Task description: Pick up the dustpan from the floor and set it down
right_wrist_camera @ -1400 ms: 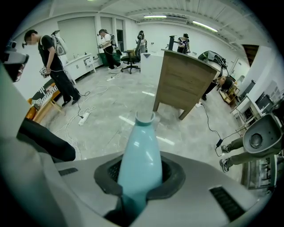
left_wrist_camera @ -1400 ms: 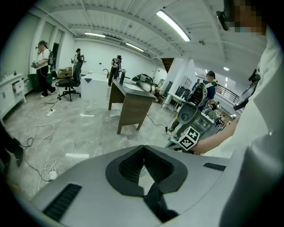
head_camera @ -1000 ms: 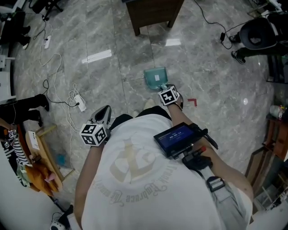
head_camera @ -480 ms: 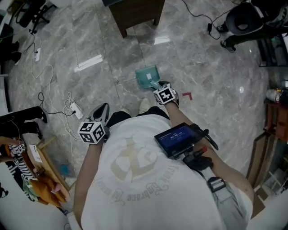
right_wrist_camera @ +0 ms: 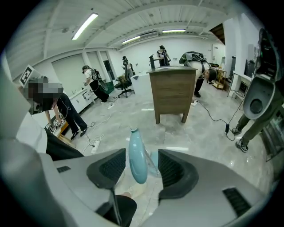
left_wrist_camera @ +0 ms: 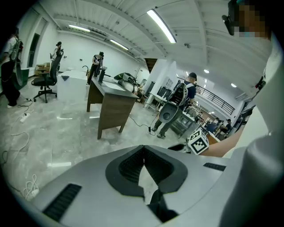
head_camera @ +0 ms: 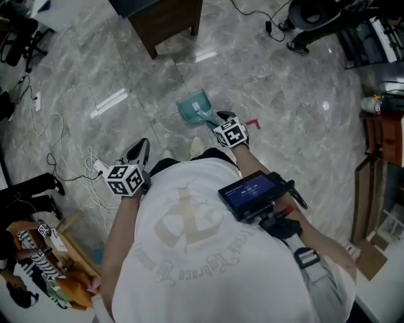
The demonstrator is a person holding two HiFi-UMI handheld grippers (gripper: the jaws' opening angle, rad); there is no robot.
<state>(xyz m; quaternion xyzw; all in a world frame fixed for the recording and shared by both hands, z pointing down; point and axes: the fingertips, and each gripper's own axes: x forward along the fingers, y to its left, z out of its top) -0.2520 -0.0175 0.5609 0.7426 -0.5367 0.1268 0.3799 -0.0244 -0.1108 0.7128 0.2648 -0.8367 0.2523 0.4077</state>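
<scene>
A teal dustpan (head_camera: 194, 106) lies flat on the grey marble floor, its handle pointing back toward me. My right gripper (head_camera: 219, 120) hovers at the end of that handle. In the right gripper view the teal handle (right_wrist_camera: 136, 156) stands upright between the jaws of the right gripper (right_wrist_camera: 142, 165); the jaws are opening and a gap shows beside the handle on the right. My left gripper (head_camera: 137, 153) hangs off to the left over bare floor. In its own view the left gripper (left_wrist_camera: 143, 150) has its tips touching, with nothing between them.
A dark wooden desk (head_camera: 165, 19) stands beyond the dustpan. White cables and a power strip (head_camera: 98, 165) trail on the floor at left. A red tape mark (head_camera: 254, 122) lies right of the dustpan. Chair bases (head_camera: 315, 12) and a shelf (head_camera: 379, 132) line the right side.
The head view has swung, so the floor and the desk sit further left. The right gripper stays at the dustpan's handle end, and the dustpan still lies on the floor.
</scene>
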